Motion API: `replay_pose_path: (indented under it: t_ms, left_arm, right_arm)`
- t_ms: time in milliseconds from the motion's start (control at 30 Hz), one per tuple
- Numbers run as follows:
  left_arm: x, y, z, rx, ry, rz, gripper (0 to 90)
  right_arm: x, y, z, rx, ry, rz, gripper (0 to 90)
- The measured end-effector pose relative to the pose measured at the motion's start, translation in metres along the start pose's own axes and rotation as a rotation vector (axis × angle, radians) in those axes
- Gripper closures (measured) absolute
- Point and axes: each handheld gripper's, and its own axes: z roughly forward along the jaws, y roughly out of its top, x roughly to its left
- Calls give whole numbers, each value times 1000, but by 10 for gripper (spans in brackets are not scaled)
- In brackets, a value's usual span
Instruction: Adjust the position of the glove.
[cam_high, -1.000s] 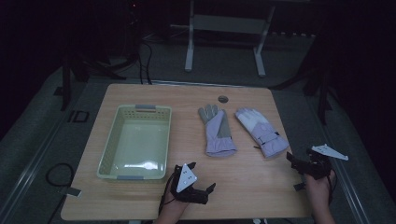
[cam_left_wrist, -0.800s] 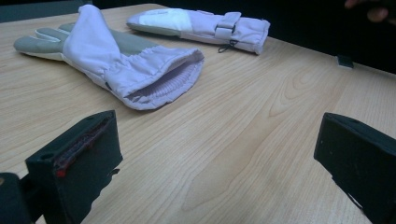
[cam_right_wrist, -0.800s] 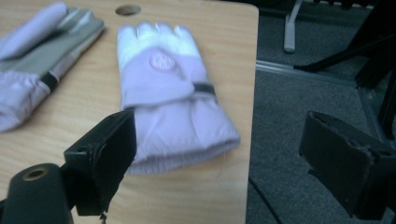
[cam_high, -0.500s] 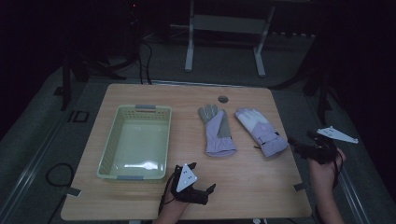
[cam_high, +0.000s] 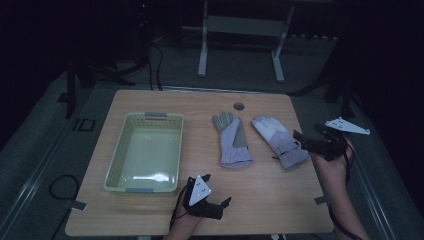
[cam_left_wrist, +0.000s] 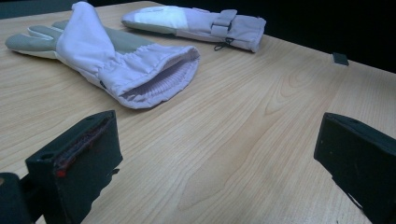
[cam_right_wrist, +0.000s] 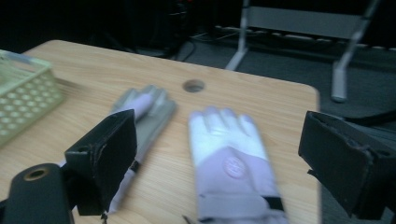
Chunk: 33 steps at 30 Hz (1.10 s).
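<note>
The table (cam_high: 260, 200) is sitting in a dark room, wood top, taking up most of the high view. On its left half a pale green basket (cam_high: 120, 145) is lying with nothing inside. Right of it, two lilac gloves are lying flat, fingers pointing far: the left glove (cam_high: 231, 142) palm-up with grey fingers, the right glove (cam_high: 280, 140) just beside it, strap on the cuff. The left gripper (cam_high: 220, 204) is resting at the near edge, jaws spread wide, grasping nothing. The right gripper (cam_high: 300, 140) is hovering at the right glove's cuff, jaws gaping too, nothing between them.
</note>
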Motion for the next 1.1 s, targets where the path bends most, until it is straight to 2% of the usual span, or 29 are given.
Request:
replay_pose_path:
  t_ms: [333,367,400,467,600,733,1100]
  left_arm:
    - [1,0,0,3,-7,-6,8]
    - [1,0,0,0,-7,-10,8]
    - [1,0,0,-1,-7,-9,8]
    - [1,0,0,0,-8,-6,8]
    - [1,0,0,2,-14,-7,8]
    - [1,0,0,5,-16,-7,8]
    - [1,0,0,7,-22,-5,8]
  right_arm:
    - [25,22,32,51,61,-25,116]
    - [29,24,36,62,62,-29,116]
    - [37,26,47,86,61,-53,116]
    - [44,28,55,107,69,-66,116]
    - [53,28,70,131,99,-52,136]
    - [63,28,85,159,126,-60,153]
    - [86,25,120,205,178,-67,212]
